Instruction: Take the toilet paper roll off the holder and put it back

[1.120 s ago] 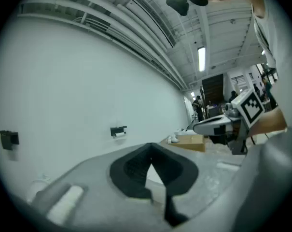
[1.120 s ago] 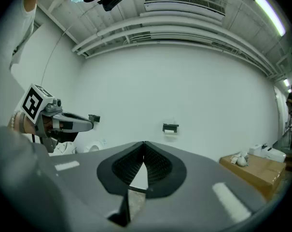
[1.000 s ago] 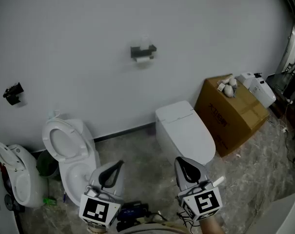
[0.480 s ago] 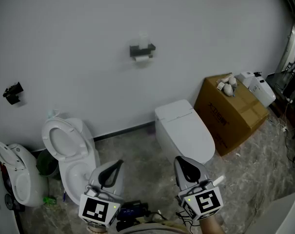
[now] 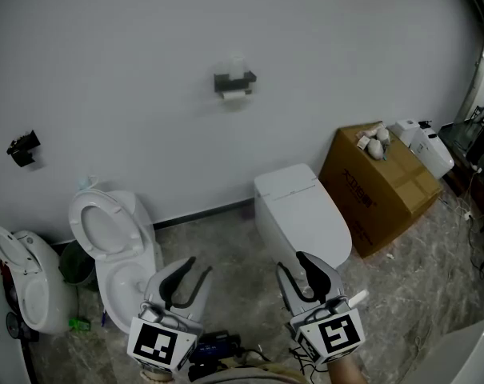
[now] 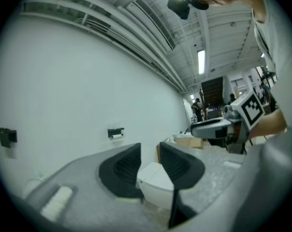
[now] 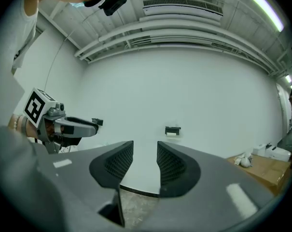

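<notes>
The toilet paper roll [image 5: 235,95] hangs in a dark holder [image 5: 234,81] high on the white wall, far from both grippers. It also shows small in the left gripper view, roll [image 6: 117,136], and in the right gripper view, roll [image 7: 172,134] under the holder [image 7: 173,129]. My left gripper [image 5: 192,270] and right gripper [image 5: 298,266] are held low at the bottom of the head view and point toward the wall. Both pairs of jaws are opening, with nothing between them. The same shows for the left gripper [image 6: 149,147] and the right gripper [image 7: 145,147] in their own views.
A white toilet with its lid down [image 5: 302,211] stands below the holder. A toilet with its seat up [image 5: 112,242] is at the left, another white toilet [image 5: 22,282] beyond it. A cardboard box [image 5: 382,186] sits at the right. A black fixture [image 5: 22,149] is on the left wall.
Both grippers' jaws have parted from shut to a clear gap. The grippers stay in the same place and the roll stays on its holder.
</notes>
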### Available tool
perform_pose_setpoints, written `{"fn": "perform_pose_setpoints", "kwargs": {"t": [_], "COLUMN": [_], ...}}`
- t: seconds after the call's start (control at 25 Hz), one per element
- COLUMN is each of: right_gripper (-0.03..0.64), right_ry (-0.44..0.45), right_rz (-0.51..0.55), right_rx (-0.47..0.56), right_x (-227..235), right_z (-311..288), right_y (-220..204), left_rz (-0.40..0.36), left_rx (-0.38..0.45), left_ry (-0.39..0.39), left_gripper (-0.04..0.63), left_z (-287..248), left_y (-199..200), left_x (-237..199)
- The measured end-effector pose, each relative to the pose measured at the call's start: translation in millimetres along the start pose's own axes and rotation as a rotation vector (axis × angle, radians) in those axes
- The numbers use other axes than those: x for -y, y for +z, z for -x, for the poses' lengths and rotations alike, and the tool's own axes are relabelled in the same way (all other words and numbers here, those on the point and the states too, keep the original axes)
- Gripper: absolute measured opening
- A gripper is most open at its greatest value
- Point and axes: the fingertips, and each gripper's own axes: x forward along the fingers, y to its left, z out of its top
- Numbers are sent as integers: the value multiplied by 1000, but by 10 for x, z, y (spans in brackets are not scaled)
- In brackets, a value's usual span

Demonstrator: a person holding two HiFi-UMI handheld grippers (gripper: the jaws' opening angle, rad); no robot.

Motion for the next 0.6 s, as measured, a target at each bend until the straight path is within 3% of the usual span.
{"fn": "perform_pose_setpoints", "kwargs": {"t": [0.6], "right_gripper": [140], "right_ry": [35], "right_rz": [-19], "right_rx": [-3], "right_x": [354], "right_z": [234], "right_y": [-168], "left_rz": [-19], "left_rx": [66], "left_ry": [50], "left_gripper": [110], "left_z": [-138], "left_y": [146], "left_x": [360]}}
